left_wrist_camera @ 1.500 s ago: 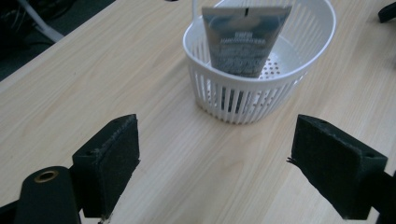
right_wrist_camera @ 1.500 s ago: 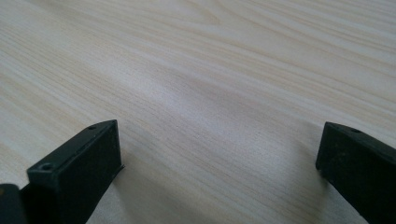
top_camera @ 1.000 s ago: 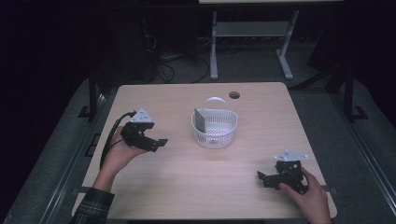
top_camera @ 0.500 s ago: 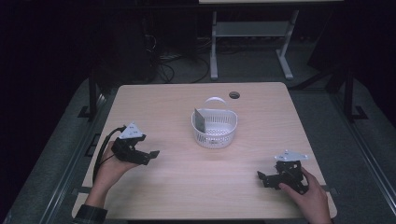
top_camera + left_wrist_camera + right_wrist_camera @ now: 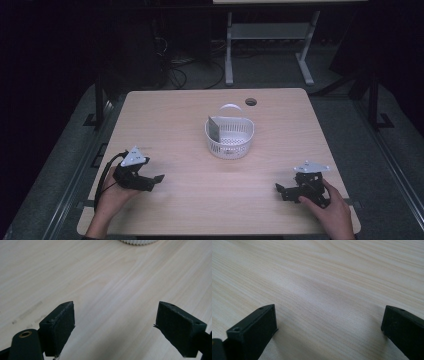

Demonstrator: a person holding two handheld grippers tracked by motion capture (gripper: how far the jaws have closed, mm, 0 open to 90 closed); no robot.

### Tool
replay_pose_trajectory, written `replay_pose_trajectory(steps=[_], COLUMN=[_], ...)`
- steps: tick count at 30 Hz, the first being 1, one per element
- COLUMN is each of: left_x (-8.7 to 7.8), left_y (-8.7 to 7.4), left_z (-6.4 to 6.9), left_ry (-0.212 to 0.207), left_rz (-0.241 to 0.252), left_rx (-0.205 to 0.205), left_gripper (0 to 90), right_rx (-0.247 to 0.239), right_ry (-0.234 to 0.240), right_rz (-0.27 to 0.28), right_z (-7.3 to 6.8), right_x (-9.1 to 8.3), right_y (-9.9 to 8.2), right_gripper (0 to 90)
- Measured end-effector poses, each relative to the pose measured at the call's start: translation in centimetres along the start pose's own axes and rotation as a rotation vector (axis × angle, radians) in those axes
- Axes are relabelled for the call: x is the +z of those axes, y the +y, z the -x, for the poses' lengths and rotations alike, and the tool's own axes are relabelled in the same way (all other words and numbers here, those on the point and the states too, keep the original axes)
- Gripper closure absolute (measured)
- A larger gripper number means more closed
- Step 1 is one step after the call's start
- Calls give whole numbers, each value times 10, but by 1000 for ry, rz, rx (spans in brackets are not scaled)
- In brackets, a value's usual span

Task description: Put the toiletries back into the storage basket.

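Resting low on table [image 5: 200, 200], left gripper [image 5: 156, 178] and right gripper [image 5: 280, 189] both gaped wide, empty; basket [image 5: 229, 137] sat between, farther back.

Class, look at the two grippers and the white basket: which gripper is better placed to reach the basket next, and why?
Probably the left gripper. It sits open nearer the white basket, whose base edges into the left gripper view. The right gripper, also open, rests farther away at the table's near corner.
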State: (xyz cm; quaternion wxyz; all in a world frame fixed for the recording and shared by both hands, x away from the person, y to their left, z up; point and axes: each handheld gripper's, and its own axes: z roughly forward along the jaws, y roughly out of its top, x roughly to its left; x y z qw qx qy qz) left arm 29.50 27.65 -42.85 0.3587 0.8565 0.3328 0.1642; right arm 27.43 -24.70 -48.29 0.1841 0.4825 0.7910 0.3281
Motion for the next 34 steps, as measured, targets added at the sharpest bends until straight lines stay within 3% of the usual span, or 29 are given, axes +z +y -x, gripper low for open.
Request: replay_pose_trajectory(steps=[11,22,24,27,34], left_x=[5,11,12,11,11], left_y=[-28,-44,-46,-52,-53], left_z=[5,5,5,4,3], left_ry=[25,14,-4,-11,-18], left_rz=[-31,-69,-53,-10,-5], left_rx=[-6,-26,-44,-38,-33], left_gripper=[145,128,127,126,126], right_rx=[1,0,0,1,0], right_ry=[1,0,0,0,0], right_rz=[0,-1,-2,-1,-1], right_z=[0,0,0,0,0], right_x=[0,0,0,0,0], right_y=[0,0,0,0,0], right_gripper=[0,0,0,0,0])
